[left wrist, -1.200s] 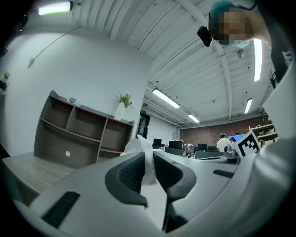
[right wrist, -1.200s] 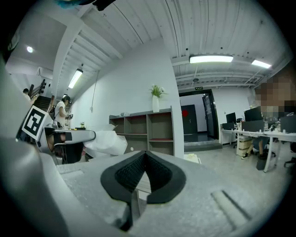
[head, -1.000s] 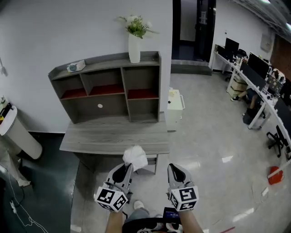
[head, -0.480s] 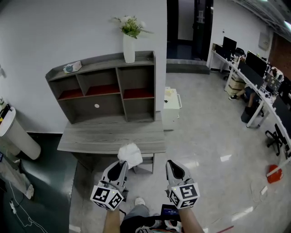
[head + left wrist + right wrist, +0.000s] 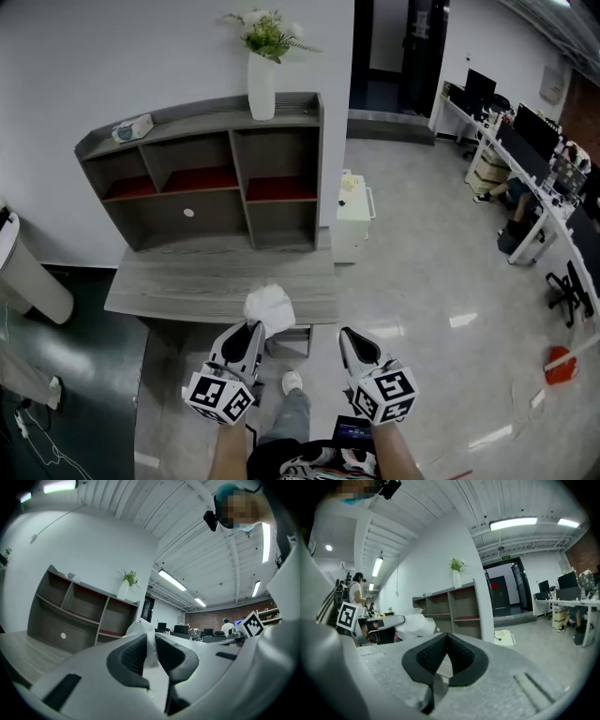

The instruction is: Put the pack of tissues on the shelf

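The pack of tissues (image 5: 269, 307) shows only its upper part in the head view — its lower end is hidden behind the left gripper (image 5: 249, 330). A small object (image 5: 131, 128) on top of the shelf (image 5: 295, 105) is too small to identify, as is a white dot (image 5: 188, 213) on its back panel. A white cylinder (image 5: 37, 281) is cut off by the left edge.

No legible text, labels or signs visible.

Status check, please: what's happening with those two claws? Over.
Left gripper shut on pack of tissues. Right gripper shut, empty. Shelf ahead, across the desk; nothing seen blocking.
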`<action>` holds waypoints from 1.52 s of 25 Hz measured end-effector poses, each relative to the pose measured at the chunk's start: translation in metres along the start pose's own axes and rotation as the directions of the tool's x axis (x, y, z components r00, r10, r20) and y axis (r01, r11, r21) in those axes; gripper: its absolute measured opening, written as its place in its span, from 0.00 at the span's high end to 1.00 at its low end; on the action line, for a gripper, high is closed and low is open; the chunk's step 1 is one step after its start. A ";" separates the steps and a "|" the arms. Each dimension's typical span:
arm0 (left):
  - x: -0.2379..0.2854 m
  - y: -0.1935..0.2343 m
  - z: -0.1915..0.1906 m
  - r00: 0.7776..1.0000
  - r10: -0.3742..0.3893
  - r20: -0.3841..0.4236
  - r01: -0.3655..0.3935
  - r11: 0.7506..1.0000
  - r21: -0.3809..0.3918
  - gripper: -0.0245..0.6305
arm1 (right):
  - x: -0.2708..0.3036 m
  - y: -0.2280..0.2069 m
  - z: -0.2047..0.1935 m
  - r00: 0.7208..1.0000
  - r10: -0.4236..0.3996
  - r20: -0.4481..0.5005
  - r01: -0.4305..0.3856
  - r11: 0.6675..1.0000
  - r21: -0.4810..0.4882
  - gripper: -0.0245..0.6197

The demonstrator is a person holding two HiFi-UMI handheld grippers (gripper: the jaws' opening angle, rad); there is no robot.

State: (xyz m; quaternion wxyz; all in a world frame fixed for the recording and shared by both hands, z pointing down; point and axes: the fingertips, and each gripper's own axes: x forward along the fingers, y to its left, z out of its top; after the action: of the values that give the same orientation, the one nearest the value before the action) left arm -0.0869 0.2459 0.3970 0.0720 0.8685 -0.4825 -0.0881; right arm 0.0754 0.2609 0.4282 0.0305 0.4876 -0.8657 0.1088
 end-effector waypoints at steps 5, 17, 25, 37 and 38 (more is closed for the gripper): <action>0.067 0.049 0.002 1.000 0.002 0.000 -0.002 1.000 -0.006 0.90 | 0.063 -0.048 0.009 0.998 -0.060 -0.014 0.060 0.997 -0.041 0.95; 0.230 0.156 0.034 0.998 -0.058 -0.034 0.060 0.997 0.051 0.90 | 0.239 -0.131 0.055 0.996 -0.089 -0.014 0.089 0.996 0.027 0.95; 0.284 0.173 0.020 0.988 -0.144 -0.059 0.146 0.988 0.043 0.90 | 0.272 -0.161 0.046 0.987 -0.152 -0.043 0.154 0.986 0.061 0.95; 0.303 0.181 0.028 0.986 -0.164 -0.025 0.164 0.986 0.031 0.90 | 0.285 -0.170 0.060 0.987 -0.161 -0.024 0.162 0.986 0.030 0.95; 0.304 0.182 0.028 0.987 -0.160 -0.023 0.161 0.986 0.033 0.90 | 0.287 -0.171 0.061 0.987 -0.161 -0.022 0.162 0.987 0.024 0.95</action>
State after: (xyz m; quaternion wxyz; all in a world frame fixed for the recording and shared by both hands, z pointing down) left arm -0.0852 -0.1093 0.3824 0.0544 0.9065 -0.4116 -0.0766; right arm 0.0747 -0.0783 0.4417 0.0414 0.5554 -0.8216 0.1220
